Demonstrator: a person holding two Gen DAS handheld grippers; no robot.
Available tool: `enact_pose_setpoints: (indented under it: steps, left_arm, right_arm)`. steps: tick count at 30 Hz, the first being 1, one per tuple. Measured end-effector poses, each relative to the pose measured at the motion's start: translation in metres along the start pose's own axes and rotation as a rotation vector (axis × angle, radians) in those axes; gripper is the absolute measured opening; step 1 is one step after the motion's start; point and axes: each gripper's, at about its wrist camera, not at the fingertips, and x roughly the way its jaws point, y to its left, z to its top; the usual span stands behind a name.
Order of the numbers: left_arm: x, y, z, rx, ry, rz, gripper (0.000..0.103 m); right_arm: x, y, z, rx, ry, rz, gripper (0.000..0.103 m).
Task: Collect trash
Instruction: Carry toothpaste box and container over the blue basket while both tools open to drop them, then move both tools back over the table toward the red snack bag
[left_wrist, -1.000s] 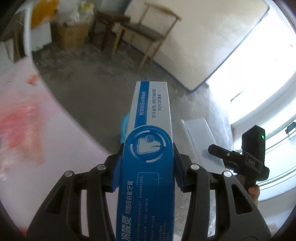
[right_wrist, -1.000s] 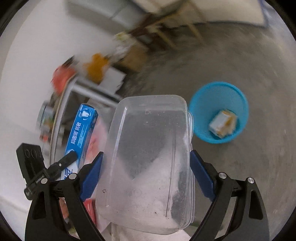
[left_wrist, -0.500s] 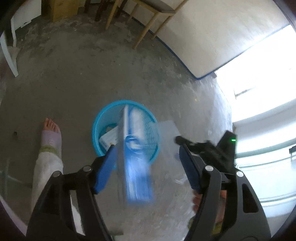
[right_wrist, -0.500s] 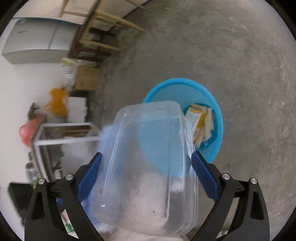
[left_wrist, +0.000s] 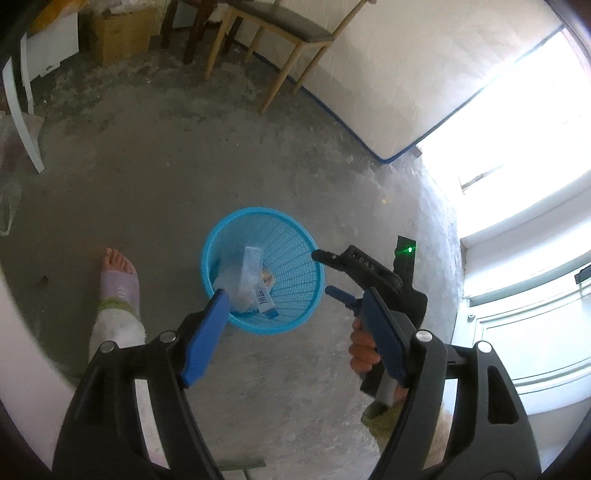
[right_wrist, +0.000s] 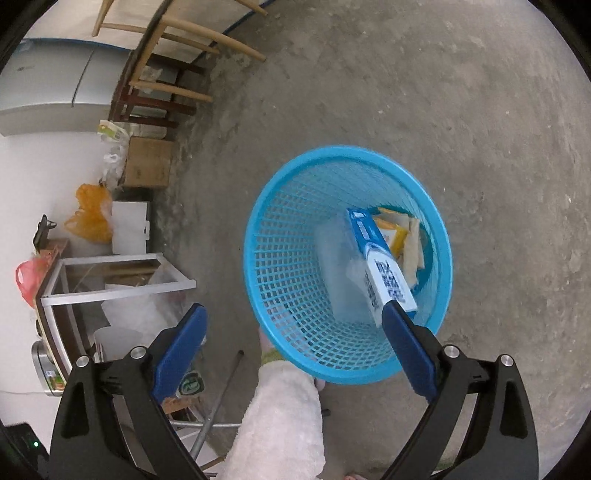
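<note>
A blue mesh basket (left_wrist: 295, 240) (right_wrist: 266, 236) stands on the concrete floor. In it lie a blue-and-white toothpaste box (left_wrist: 256, 280) (right_wrist: 380, 266), a clear plastic container (left_wrist: 227, 282) (right_wrist: 336, 273) and a yellow packet (right_wrist: 395, 232). My left gripper (left_wrist: 295, 295) hangs above the basket's near rim, its jaws opening with nothing between them. My right gripper (right_wrist: 293, 312) is open and empty over the basket. In the left wrist view the right gripper (left_wrist: 328, 273) shows just right of the rim.
A person's foot (left_wrist: 118, 280) and fluffy white trouser leg (right_wrist: 280, 417) stand beside the basket. Wooden chairs (left_wrist: 280, 40), a cardboard box (right_wrist: 147, 168), a glass-topped table (right_wrist: 110, 273) and a leaning mattress (left_wrist: 424, 74) ring the floor.
The left gripper let go of the toothpaste box and the right let go of the clear container; both now lie in the basket. Both grippers opened and sank toward it.
</note>
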Motion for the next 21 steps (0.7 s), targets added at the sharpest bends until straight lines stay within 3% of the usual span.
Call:
enact_pose_setpoints:
  steps: [6, 11, 14, 21]
  left_arm:
    - [-0.053, 0.0, -0.027, 0.048, -0.063, 0.002, 0.076]
    - [-0.102, -0.003, -0.067, 0.083, -0.127, 0.033, 0.082]
    - [-0.132, -0.005, -0.107, 0.103, -0.196, 0.056, 0.083]
    - [-0.163, 0.008, -0.189, 0.091, -0.231, 0.103, 0.084]
  right_arm:
    - [-0.019, 0.009, -0.016, -0.037, -0.031, 0.027, 0.093]
    - [-0.05, 0.016, -0.054, -0.137, -0.053, 0.003, 0.093]
    - [-0.073, 0.015, -0.082, -0.196, -0.07, -0.006, 0.093]
    - [-0.116, 0.014, -0.148, -0.296, -0.035, -0.002, 0.093]
